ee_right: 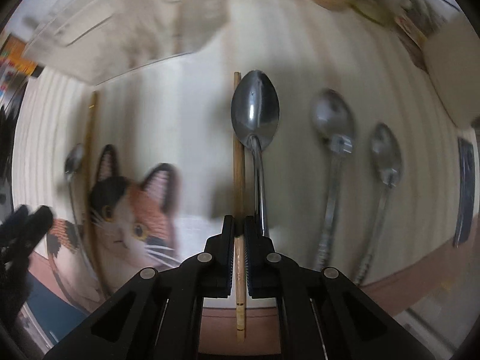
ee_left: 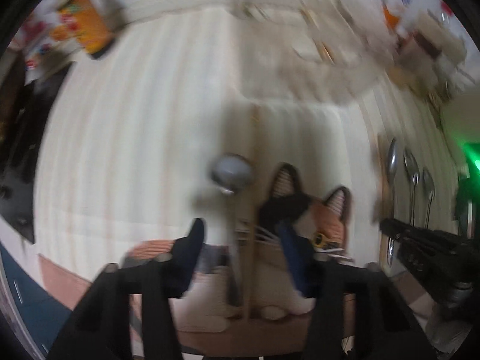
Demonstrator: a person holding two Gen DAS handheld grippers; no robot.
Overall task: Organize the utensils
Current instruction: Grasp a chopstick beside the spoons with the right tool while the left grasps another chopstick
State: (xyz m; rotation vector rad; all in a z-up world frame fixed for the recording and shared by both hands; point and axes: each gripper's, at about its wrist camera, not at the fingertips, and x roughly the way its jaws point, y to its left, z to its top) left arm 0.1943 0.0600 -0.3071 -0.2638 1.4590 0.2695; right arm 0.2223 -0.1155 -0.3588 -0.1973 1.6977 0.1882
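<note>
1. The right gripper (ee_right: 239, 231) points straight down at the mat (ee_right: 186, 111), its arms entering the right wrist view from 6 o'clock.
2. Its jaws are clamped on a chopstick (ee_right: 238, 162), gripped low on the shaft; the stick runs from 6 toward 12 o'clock, and its banded end sticks out behind the pads.
3. A big spoon (ee_right: 255, 111) lies just beside that chopstick at its 3 o'clock side, bowl toward 12, handle passing under the right pad.
4. Two more spoons lie further toward 3 o'clock, parallel and apart: a middle spoon (ee_right: 331, 120) and a small spoon (ee_right: 385, 153).
5. The left gripper (ee_left: 240, 240) also points down, over the cat print (ee_left: 327, 213) on the mat.
6. Its jaws stand partly apart. A second chopstick (ee_left: 255, 156) and a round spoon (ee_left: 231, 174) lie between the fingers (ee_left: 192, 246), but the blur hides whether the pads touch either.
7. In the right wrist view that second chopstick shows at 9 o'clock, along the cat's left ear, with the left gripper a dark blur at 8 o'clock.
8. In the left wrist view the right gripper comes in at 4 o'clock, over the row of spoons.
9. An organizer tray (ee_left: 306, 45) sits at 1 o'clock beyond the mat, blurred; its compartments cannot be made out.
10. The mat lies on a pinkish tabletop (ee_right: 420, 270).
</note>
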